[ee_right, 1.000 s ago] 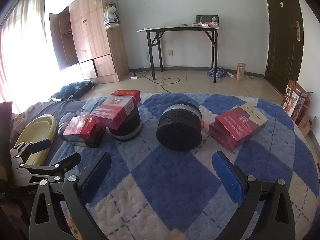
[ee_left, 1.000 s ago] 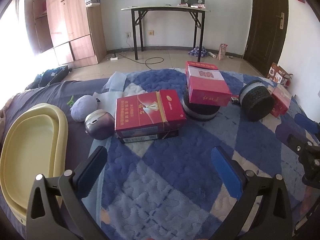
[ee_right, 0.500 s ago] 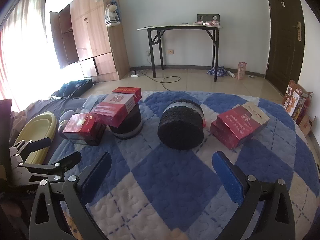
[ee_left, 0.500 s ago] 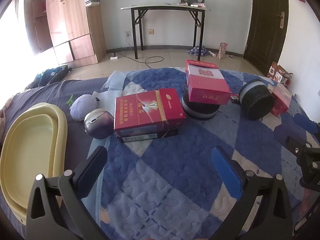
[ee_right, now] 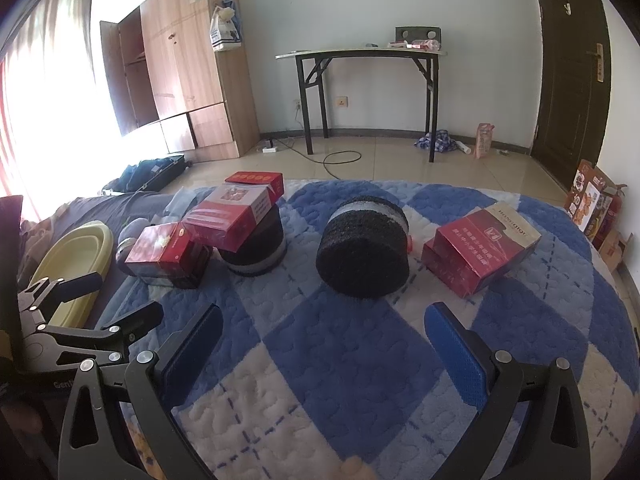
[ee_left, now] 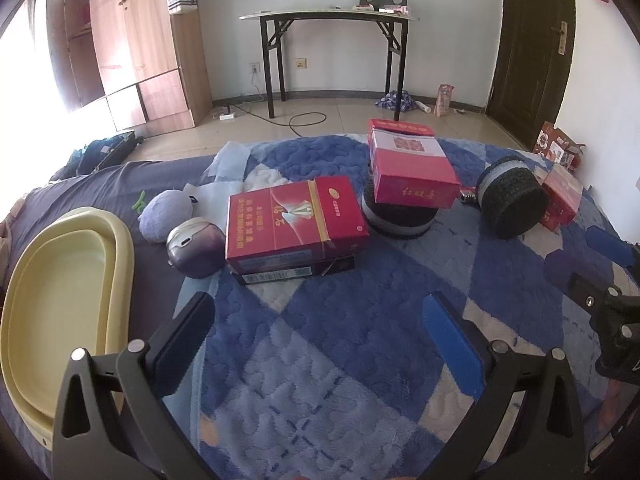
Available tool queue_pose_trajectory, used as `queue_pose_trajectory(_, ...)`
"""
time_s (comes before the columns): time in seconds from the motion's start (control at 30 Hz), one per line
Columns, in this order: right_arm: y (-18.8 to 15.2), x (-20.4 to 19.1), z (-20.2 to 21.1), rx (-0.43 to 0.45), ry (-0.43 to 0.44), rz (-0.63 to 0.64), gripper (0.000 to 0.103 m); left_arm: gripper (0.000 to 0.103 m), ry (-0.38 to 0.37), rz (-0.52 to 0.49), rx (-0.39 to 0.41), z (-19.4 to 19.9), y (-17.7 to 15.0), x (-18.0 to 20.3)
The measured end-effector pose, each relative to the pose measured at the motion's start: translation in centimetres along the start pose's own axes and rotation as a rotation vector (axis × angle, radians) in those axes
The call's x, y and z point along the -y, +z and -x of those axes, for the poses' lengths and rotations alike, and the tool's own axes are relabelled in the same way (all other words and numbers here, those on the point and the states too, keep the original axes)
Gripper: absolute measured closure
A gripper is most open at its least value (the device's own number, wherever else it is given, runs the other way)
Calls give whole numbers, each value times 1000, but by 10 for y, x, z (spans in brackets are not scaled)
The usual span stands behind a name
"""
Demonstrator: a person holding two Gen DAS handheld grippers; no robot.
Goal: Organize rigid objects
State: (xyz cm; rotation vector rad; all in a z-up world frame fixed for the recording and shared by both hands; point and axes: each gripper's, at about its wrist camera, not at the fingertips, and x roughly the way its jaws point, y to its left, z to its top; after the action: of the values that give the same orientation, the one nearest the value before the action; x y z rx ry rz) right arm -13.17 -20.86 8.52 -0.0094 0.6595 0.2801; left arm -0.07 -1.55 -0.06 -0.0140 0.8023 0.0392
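Landmark: black-legged folding table (ee_right: 362, 56) against white wall.
Left of it: tall wooden wardrobe (ee_right: 188, 80).
Right of it: dark wooden door (ee_right: 568, 64).
Beneath it: black cable (ee_right: 340, 158) on tiled floor (ee_right: 384, 166).

White walls, tiled floor (ee_right: 392, 160), black folding table (ee_right: 360, 54), wooden wardrobe (ee_right: 188, 80), dark door (ee_right: 568, 60)

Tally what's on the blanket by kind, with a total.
red boxes: 5
dark box, under the nearest red one: 1
black rolls: 2
purple items: 2
yellow tray: 1
Total: 11
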Motion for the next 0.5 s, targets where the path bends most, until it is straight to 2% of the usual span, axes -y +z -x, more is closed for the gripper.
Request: queue_pose_trajectory(0.5,0,0,-1,-1,0,-1,0,0,3,-4,2,1,0,0)
